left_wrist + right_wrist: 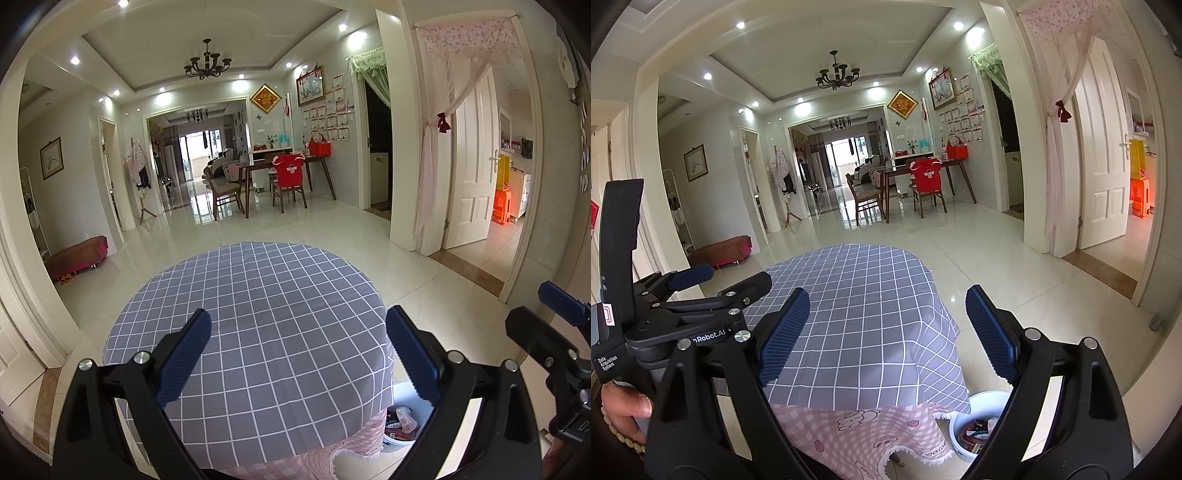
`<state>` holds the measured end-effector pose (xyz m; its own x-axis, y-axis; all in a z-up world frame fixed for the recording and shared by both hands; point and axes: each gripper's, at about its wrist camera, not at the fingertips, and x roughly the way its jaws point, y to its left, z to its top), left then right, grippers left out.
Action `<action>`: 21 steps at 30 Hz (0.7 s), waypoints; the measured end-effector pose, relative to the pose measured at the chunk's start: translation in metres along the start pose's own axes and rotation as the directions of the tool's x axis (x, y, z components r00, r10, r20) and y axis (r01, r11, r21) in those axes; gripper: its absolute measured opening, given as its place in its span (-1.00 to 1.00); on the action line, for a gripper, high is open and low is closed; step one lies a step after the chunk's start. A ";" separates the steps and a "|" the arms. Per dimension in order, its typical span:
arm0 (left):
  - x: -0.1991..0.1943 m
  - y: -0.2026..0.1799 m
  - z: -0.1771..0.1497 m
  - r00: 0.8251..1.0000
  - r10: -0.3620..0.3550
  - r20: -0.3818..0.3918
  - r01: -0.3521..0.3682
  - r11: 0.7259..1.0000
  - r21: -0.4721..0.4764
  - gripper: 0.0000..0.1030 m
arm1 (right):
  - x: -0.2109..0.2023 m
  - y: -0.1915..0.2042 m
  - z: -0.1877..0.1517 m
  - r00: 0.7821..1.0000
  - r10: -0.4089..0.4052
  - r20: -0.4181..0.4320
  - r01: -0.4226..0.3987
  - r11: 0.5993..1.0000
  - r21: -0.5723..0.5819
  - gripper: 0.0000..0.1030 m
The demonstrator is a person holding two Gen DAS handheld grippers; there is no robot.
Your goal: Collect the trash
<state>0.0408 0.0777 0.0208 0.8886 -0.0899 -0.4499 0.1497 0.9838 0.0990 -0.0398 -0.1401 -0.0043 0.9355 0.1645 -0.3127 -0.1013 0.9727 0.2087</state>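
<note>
Trash (975, 434) is seen inside a white bin (988, 400) on the shiny floor (1015, 266), low down at the right side of a round table (849, 288). Bits of wrappers, red, dark and pale, are piled in the bin. In the left wrist view the same bin (404, 393) is tucked just under the hanging edge of the cloth, partly hidden by a blue finger.

A grey cloth with white squares (258, 317) is spread over the table top. A pink cloth with little pictures (857, 432) is laid under it and hangs lower.

The left gripper (299, 354) is held above the table with its two blue fingers (184, 358) spread wide, and nothing is caught between them. The right gripper (886, 332) is also spread wide, with only the table seen through the gap. A hand (622, 410) with a bead bracelet is wrapped around the left gripper's handle in the right wrist view.

Far behind, a wooden dining table (284, 162) with chairs is set by the wall, and a red cover (290, 170) is draped over one chair.
</note>
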 end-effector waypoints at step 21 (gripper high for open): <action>0.000 0.000 0.004 1.000 0.003 0.005 -0.003 1.000 0.008 0.82 | 0.001 0.001 0.002 1.000 -0.001 -0.005 0.001 1.000 0.002 0.65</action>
<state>0.0430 0.0770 0.0244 0.8913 -0.0880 -0.4448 0.1506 0.9827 0.1074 -0.0388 -0.1389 -0.0028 0.9339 0.1643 -0.3177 -0.0995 0.9725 0.2104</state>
